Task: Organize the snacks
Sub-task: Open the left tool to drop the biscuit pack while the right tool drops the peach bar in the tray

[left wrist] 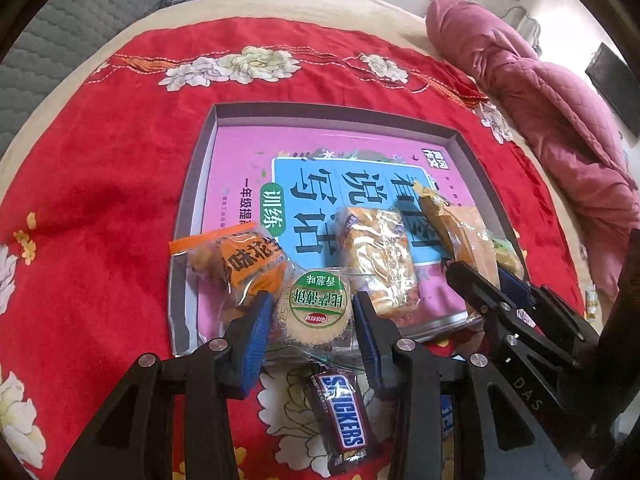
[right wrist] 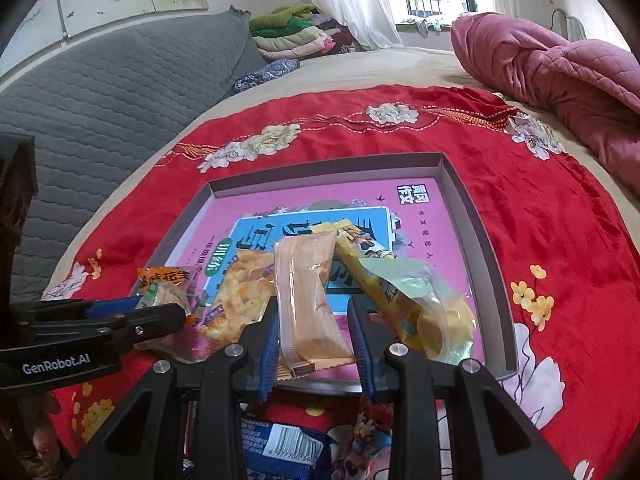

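Left gripper (left wrist: 312,312) jaws around round biscuit packet (left wrist: 318,312), Snickers bar (left wrist: 340,416) below, tray (left wrist: 200,168) ahead

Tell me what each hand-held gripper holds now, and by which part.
Left hand-held gripper: round green-labelled biscuit in clear wrapper, by its sides. Right hand-held gripper: pale orange wafer packet, near its lower end.

Support: a bed (right wrist: 400,66) with a beige sheet.
Cover: a red cloth with white flowers (left wrist: 120,160) lies spread across the sheet.
On the cloth, middle: a shallow grey tray (left wrist: 200,184), its floor lined with a pink and blue book cover.
On the cloth, near edge: a Snickers bar (left wrist: 342,416) just outside the tray; a blue packet (right wrist: 280,446) close to it.
On the sheet: a pink quilt (right wrist: 560,68), bunched, beside the cloth; a grey quilted cushion (right wrist: 120,92) on the opposite side; folded blankets (right wrist: 292,32) at the far end.
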A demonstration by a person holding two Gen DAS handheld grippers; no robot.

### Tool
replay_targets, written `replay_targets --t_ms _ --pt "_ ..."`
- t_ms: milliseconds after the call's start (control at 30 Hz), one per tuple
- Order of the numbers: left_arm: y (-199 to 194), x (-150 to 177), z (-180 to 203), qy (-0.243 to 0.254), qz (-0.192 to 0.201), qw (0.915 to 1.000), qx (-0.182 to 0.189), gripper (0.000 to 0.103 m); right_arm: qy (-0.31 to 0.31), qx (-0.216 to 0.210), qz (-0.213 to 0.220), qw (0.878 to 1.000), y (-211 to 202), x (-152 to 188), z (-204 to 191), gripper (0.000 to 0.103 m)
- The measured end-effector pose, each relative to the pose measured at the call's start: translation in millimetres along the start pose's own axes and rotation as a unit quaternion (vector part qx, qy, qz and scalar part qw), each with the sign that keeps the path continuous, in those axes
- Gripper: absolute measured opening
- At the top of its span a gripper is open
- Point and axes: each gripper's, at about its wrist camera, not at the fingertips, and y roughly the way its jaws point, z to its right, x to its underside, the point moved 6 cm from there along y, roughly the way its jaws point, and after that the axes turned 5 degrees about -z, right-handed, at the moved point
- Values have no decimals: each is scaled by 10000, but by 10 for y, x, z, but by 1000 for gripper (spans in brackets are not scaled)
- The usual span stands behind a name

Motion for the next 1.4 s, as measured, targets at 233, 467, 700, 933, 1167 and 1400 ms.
replay_targets --t_ms 233,467,700,933,1167,1400 --pt "25 -22 30 10 4 10000 3 43 64 94 -42 9999 67 11 54 34" --pt "53 -46 60 36 -13 10000 7 43 84 128 -46 9999 80 19 78 34" --pt "77 -58 88 51 -27 10000 0 43 131 144 -44 9998 70 33 112 34" --pt "113 -61 113 65 -77 9999 1 43 203 120 8 9997 28 32 137 35" --pt "89 -67 138 85 -45 9999 76 52 196 102 31 9998 10 32 129 38" --pt "75 -58 140 85 -45 9999 73 60 199 93 96 9997 -35 23 116 42"
